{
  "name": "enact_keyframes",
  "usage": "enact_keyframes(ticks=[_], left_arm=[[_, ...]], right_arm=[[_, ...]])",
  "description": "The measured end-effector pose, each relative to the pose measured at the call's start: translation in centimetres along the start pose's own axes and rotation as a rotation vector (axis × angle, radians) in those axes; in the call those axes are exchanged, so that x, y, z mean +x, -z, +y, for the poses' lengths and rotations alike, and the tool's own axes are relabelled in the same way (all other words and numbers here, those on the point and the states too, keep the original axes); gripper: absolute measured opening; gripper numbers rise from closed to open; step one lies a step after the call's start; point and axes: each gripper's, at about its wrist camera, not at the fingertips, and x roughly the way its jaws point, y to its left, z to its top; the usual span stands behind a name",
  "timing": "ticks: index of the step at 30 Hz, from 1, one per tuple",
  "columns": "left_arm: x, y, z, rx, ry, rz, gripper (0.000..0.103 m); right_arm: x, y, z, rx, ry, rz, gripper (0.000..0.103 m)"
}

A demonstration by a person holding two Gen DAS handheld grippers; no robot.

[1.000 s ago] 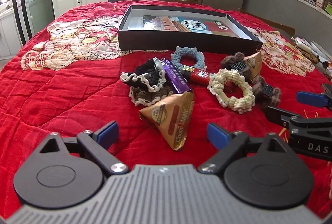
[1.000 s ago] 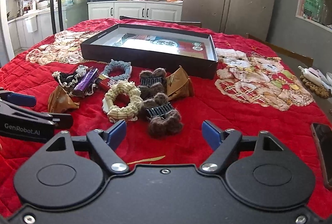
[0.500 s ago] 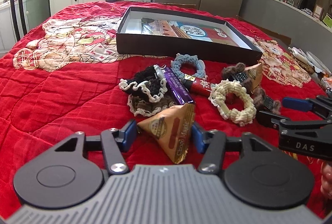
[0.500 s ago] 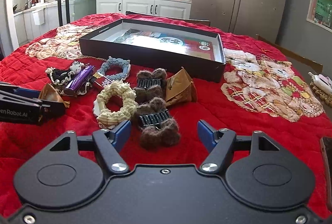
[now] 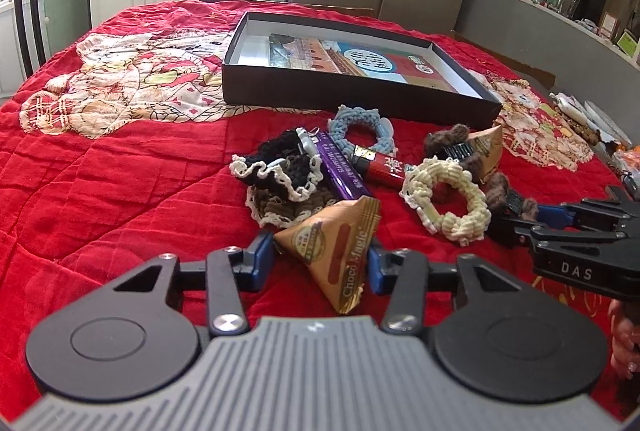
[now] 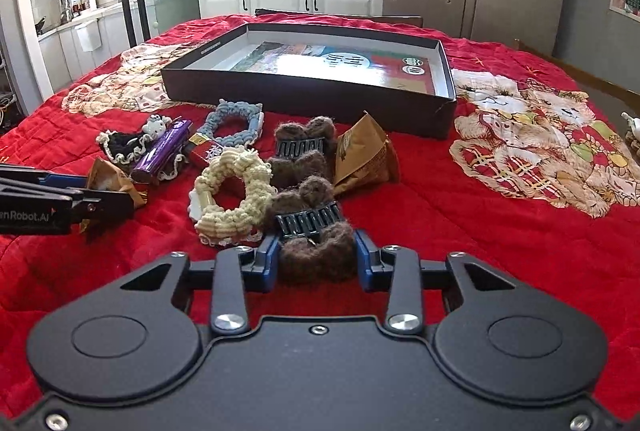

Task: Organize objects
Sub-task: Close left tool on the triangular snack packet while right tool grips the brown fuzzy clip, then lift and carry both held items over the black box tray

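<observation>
Presently the left claw has just been closing, and its blue pads now stand against both sides of the brown triangular snack packet, pinching it. The packet lies on the red quilted cover of the desk, its long axis running from a wide sealed edge at about 1 o'clock down to a narrow tip at about 6 o'clock, toward the camera; the printed "Choco Magic" lettering runs along that axis.

The right claw has likewise just been closing, and its pads press the flanks of the near brown fuzzy hair clip. That clip's black toothed bar lies roughly crosswise, 9 to 3 o'clock, tilted slightly up at the right end. A second brown fuzzy clip lies beyond it at 12 o'clock, its bar also crosswise.

Between the two claws lies a cream braided scrunchie, touching the near clip. At 11 o'clock of the packet sit a black and white lace scrunchie, a purple bar pointing 11 to 5 o'clock, a red tube and a blue scrunchie. A second brown packet rests just beside the far clip. The black shallow box stands open at 12 o'clock, apart from the pile.
</observation>
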Motion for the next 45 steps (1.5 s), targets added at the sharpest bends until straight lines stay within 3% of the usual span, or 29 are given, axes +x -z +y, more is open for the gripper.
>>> enact_keyframes(ticks=[10,23,35,45], left_arm=[[-2.1,-1.3,-0.4,0.015,0.016,-0.037,0.049],[-0.7,-8.6,-1.3,0.07,0.025,-0.12,0.049],[8.2,-15.8,-1.1,0.07,-0.041,-0.11,0.049],[15.5,-18.7,-0.7,0.039,-0.075,-0.066,0.05]], right_arm=[[-2.2,-1.0,-0.3,0.006,-0.016,-0.024,0.034],[-2.6,-7.2,-1.7,-0.039,0.003,-0.073,0.034],[6.0,-14.9,-5.6,0.026,0.033,-0.091,0.034],[13.2,-17.5,-7.5,0.059,0.066,-0.068,0.034]])
